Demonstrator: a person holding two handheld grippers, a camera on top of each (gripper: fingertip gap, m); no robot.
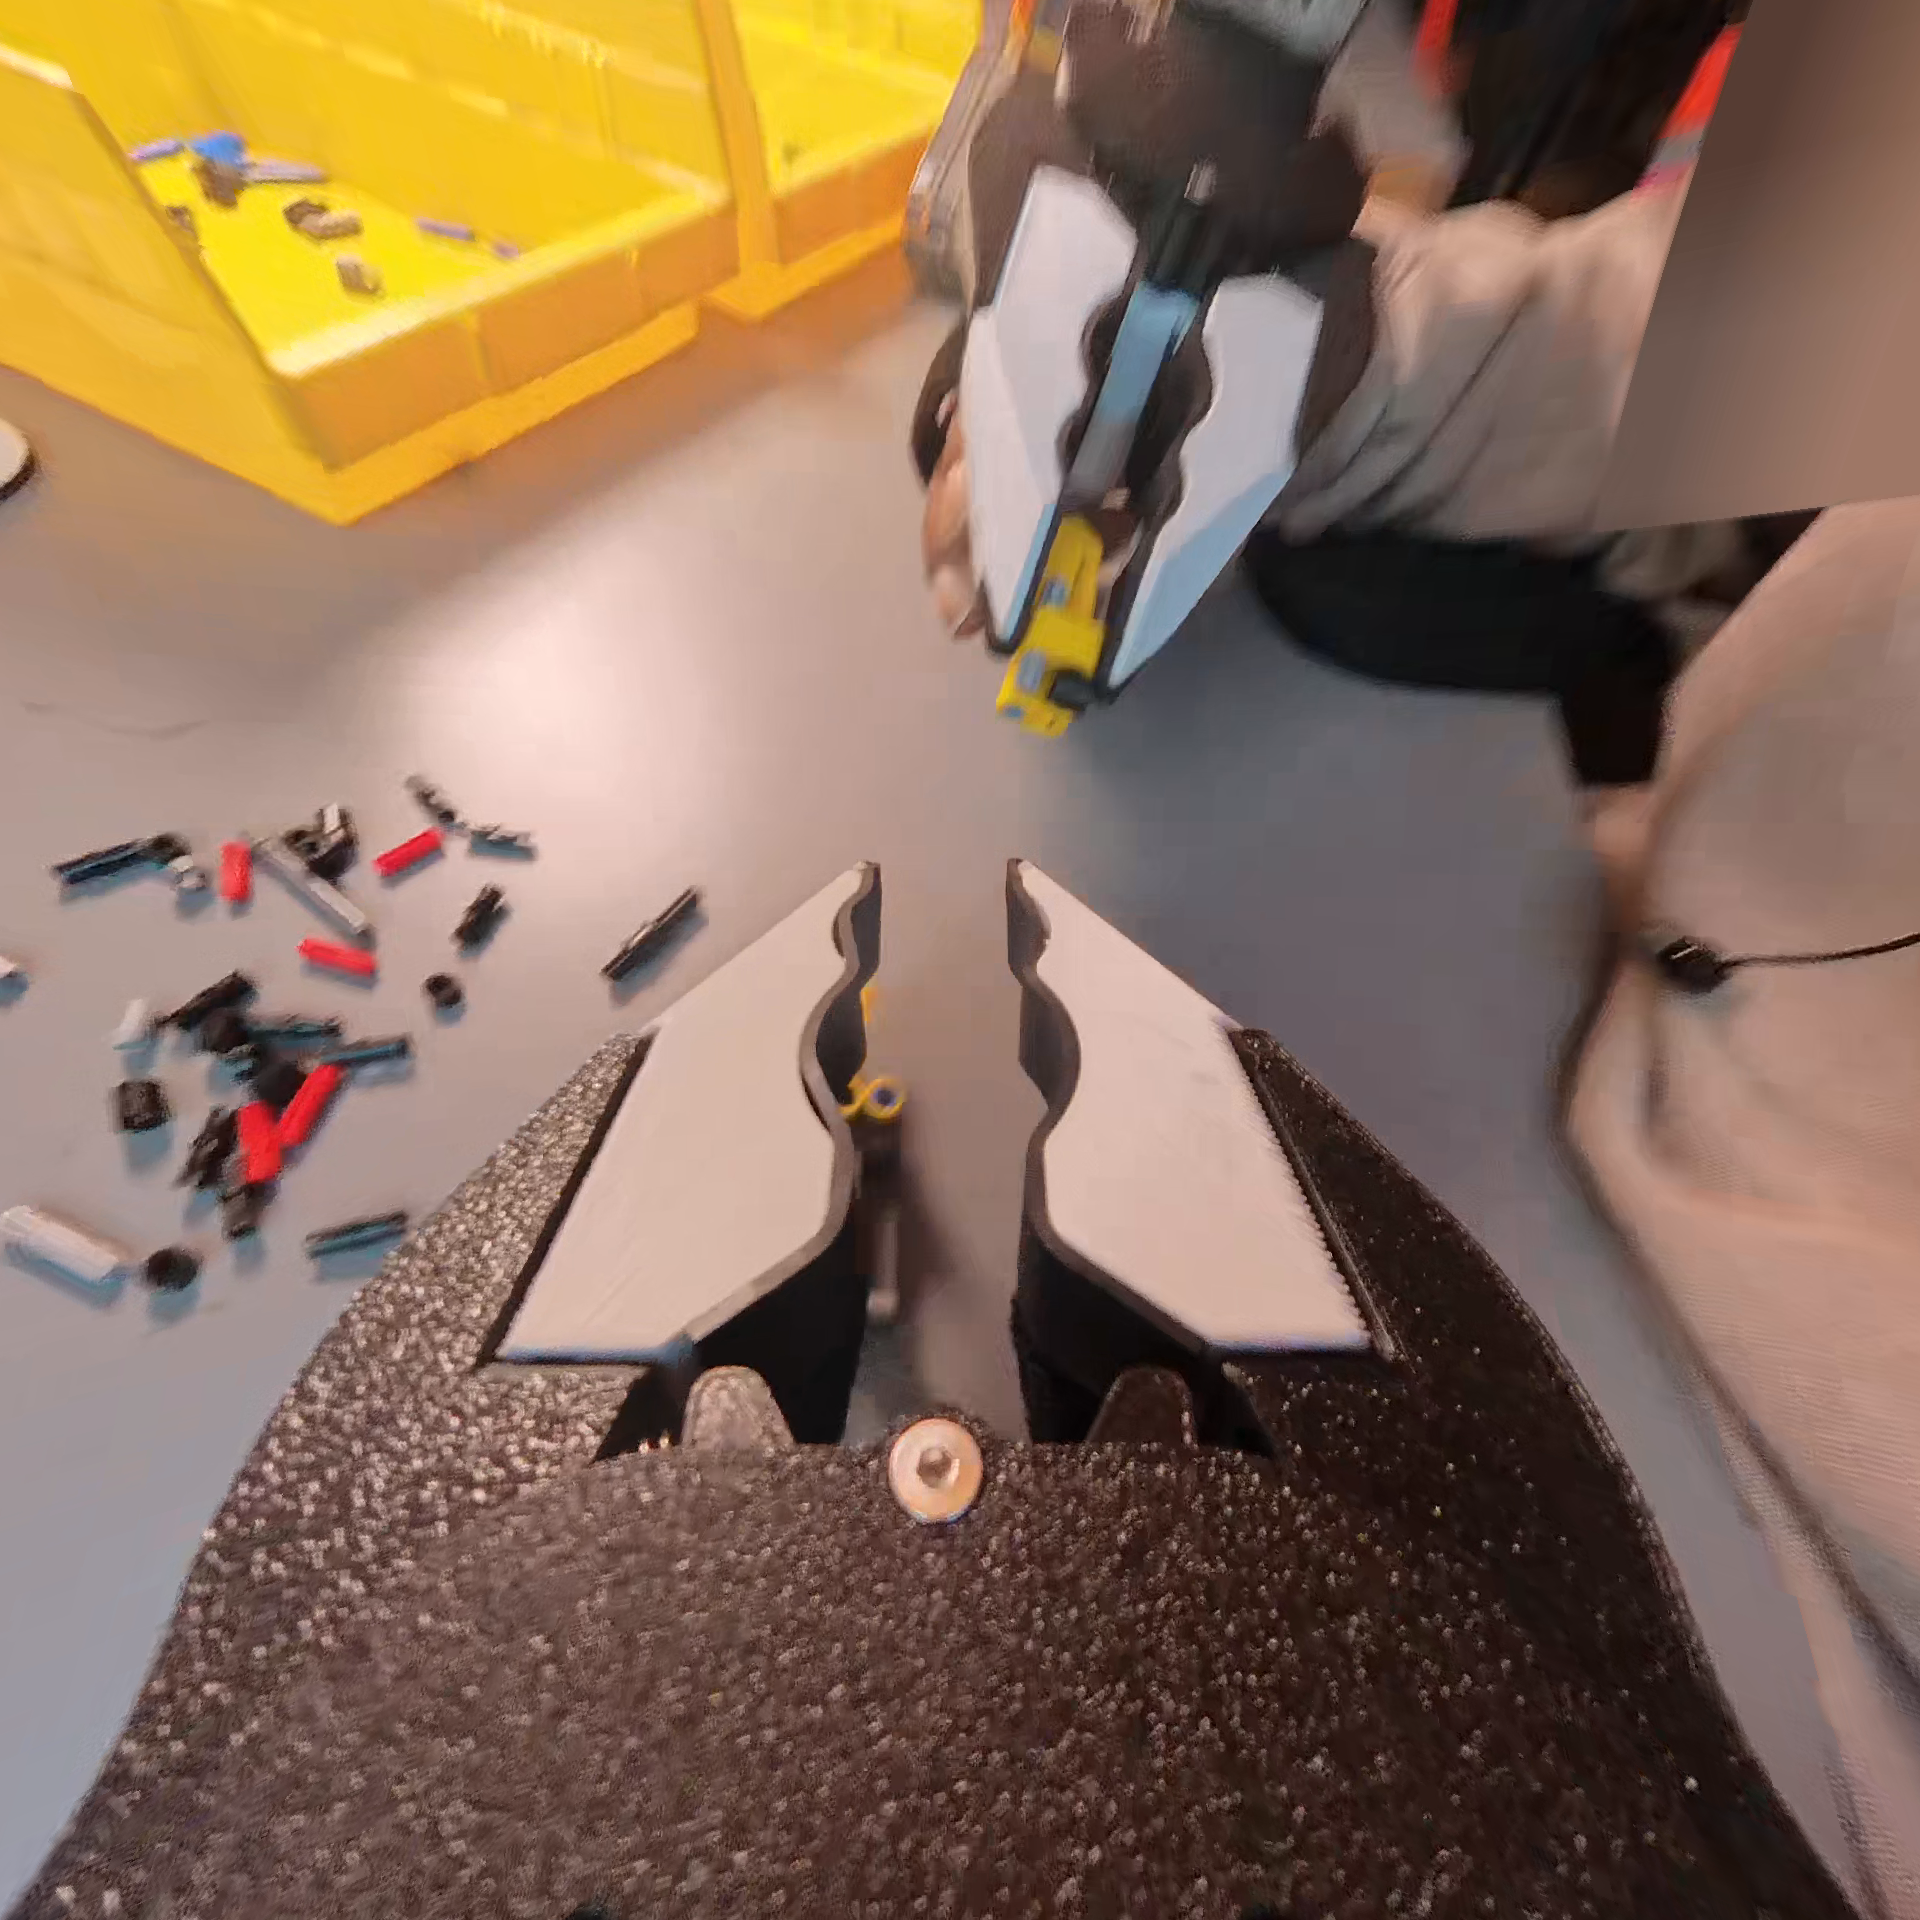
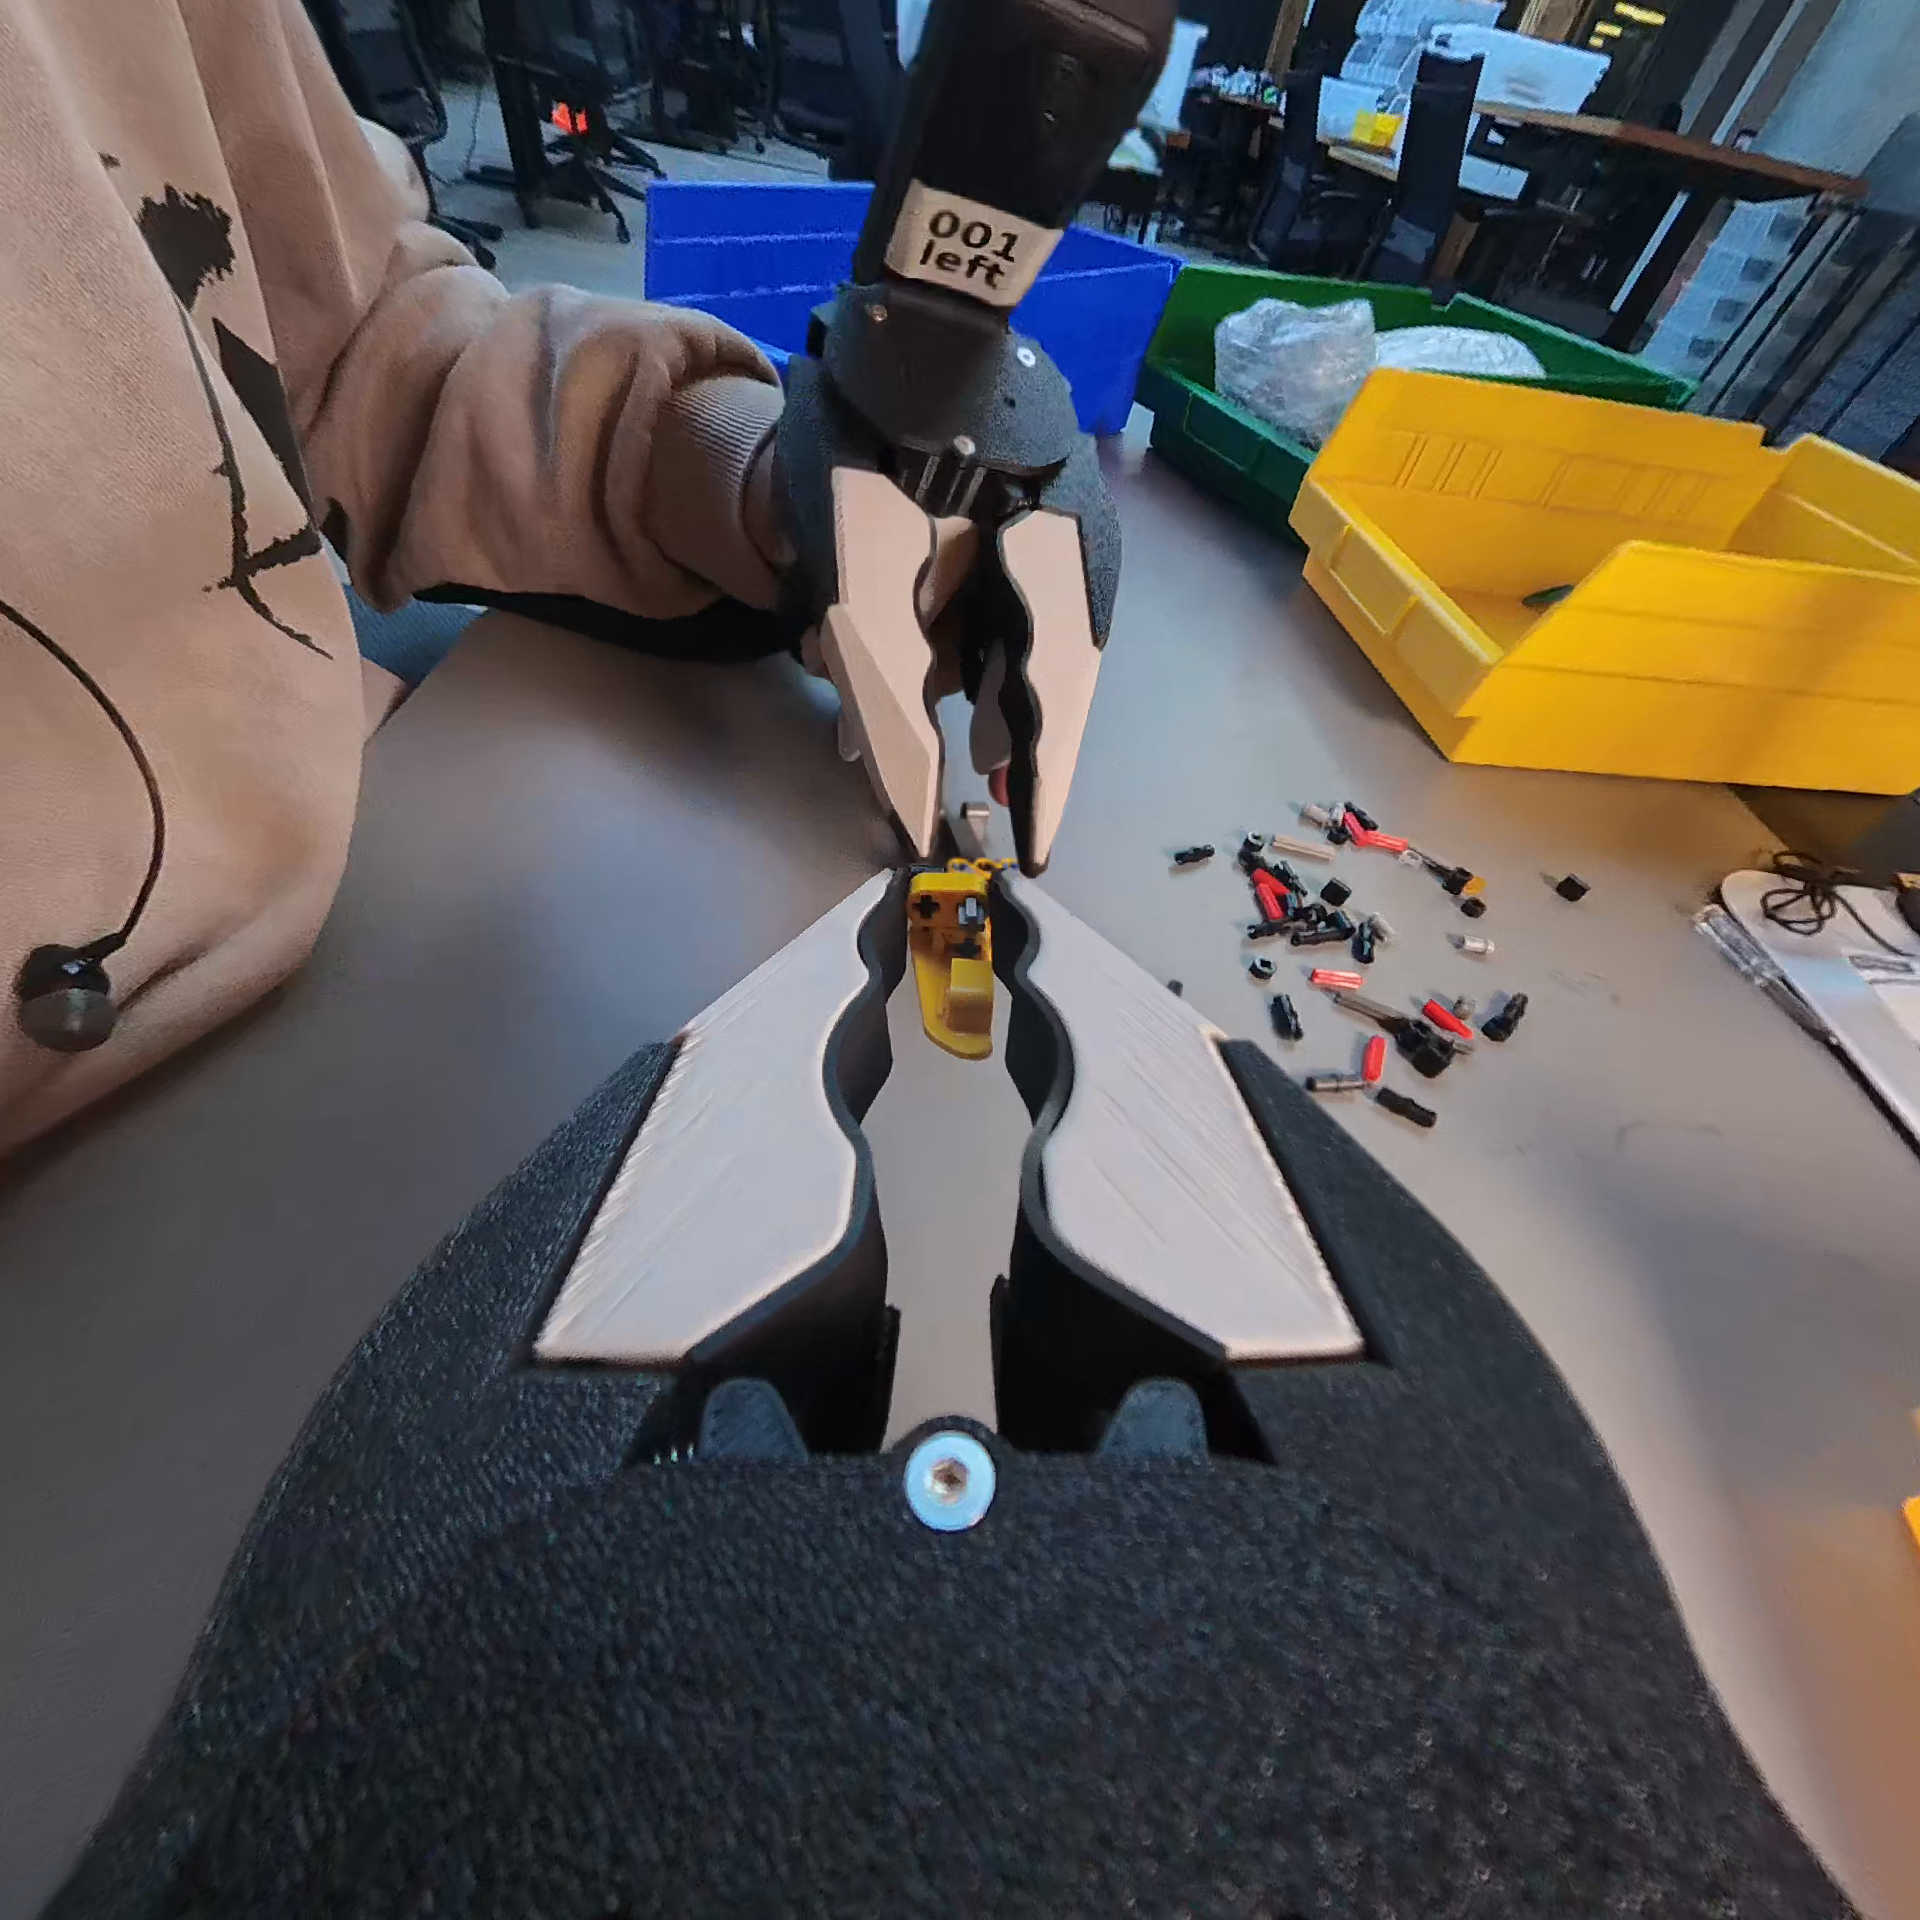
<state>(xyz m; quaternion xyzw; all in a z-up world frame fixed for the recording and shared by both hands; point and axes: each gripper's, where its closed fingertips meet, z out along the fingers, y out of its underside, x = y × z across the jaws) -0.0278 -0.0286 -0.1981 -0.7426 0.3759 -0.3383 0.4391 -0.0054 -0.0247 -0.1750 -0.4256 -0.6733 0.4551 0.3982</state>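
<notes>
Between my right gripper's fingertips sits a yellow brick assembly, pinched at its far end; most of it lies back in the gap between the fingers, above the grey table. My left gripper faces it tip to tip, its fingers parted a little and empty, just beyond the yellow brick assembly. In the left wrist view those fingers stand apart over the table, and the held piece shows in the opposite gripper. Right of the assembly lie scattered black and red pins. Farther right stand yellow bins, a green bin behind them.
</notes>
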